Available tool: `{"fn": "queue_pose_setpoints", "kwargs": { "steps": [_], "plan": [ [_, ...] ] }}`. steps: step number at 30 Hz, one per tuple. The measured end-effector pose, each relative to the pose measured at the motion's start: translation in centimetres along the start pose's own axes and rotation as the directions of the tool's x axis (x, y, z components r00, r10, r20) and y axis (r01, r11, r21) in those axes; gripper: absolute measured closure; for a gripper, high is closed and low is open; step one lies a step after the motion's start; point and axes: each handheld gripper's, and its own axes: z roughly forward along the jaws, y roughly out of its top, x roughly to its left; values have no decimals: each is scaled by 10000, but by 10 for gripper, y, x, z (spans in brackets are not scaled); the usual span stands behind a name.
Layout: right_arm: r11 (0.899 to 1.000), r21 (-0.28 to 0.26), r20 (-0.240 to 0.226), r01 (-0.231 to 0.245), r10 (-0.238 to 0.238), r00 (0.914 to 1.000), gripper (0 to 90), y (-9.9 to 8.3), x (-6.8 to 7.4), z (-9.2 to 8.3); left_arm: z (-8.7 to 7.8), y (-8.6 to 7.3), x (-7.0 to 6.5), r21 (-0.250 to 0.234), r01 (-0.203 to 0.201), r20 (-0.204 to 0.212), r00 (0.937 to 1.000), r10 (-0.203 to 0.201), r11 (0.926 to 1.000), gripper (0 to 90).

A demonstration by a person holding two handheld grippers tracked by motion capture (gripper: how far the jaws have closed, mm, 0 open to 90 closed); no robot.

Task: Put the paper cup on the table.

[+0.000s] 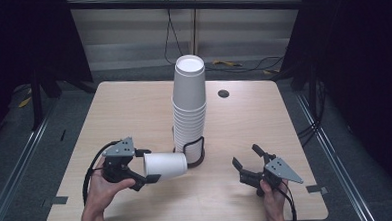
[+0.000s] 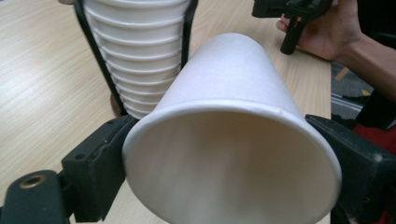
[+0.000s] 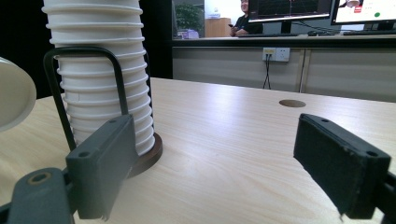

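My left gripper (image 1: 142, 166) grasps a white paper cup (image 1: 165, 165) sideways beside the tall white cup stack (image 1: 189, 107); my right gripper (image 1: 247, 162) is released.

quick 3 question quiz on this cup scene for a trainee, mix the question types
1. True or false: the left claw holds a single paper cup lying on its side.
2. Where does the cup stack stand? A) in a wire holder on a round base B) loose on the table C) in a box
3. Fill in: the right claw is ____ and holds nothing.

Key: 1 true; 2 A; 3 open
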Motion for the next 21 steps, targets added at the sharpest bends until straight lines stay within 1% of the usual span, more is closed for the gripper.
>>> {"fn": "queue_pose_setpoints", "kwargs": {
  "steps": [2,4,5,6,7,10,11,12,13,15,17,18,19,21],
  "plan": [
    [10000,-1,79,69,-69,9999,131,1,-2,0,2,-2,2,205,111,-65,9999,-110,9997,112],
    [10000,36,78,4,-5,10000,131,0,-3,-1,3,-4,4,434,234,-173,9996,-226,9988,112],
    [10000,6,163,55,-55,9999,131,0,-3,-2,3,-4,6,446,287,-242,9993,-277,9986,112],
    [9999,-150,134,64,-62,9999,130,-1,-2,-3,2,-5,7,466,364,-264,9990,-352,9983,112],
    [9998,-190,160,100,-97,9998,130,-1,-2,-4,2,-5,8,520,411,-301,9988,-395,9978,112],
    [9992,-343,156,210,-205,9997,129,-2,-1,-5,1,-5,12,880,518,-727,9963,-455,9948,112],
    [9986,-445,134,296,-291,9995,129,-2,0,-6,-1,-5,13,872,565,-779,9957,-498,9946,112],
    [9980,-515,208,364,-354,9992,128,-2,0,-6,-2,-5,16,805,606,-758,9956,-545,9949,112],
    [9983,-487,212,312,-302,9993,129,-2,0,-7,-4,-5,17,782,693,-792,9949,-631,9945,112],
    [9981,-508,221,358,-347,9992,127,-2,0,-6,-5,-5,20,1053,814,-995,9925,-709,9911,113],
    [9980,-527,228,362,-350,9991,128,-2,1,-6,-6,-3,24,1396,811,-1119,9916,-656,9869,112],
    [9979,-530,226,363,-351,9991,128,-2,0,-6,-6,-2,24,1491,862,-1137,9911,-695,9851,112],
    [9980,-528,226,358,-346,9991,128,-2,0,-6,-8,-2,26,1541,955,-1286,9888,-758,9834,112],
    [9980,-516,226,373,-362,9991,129,-2,1,-6,-10,-1,29,1705,975,-1312,9885,-755,9805,112]
  ]
}}
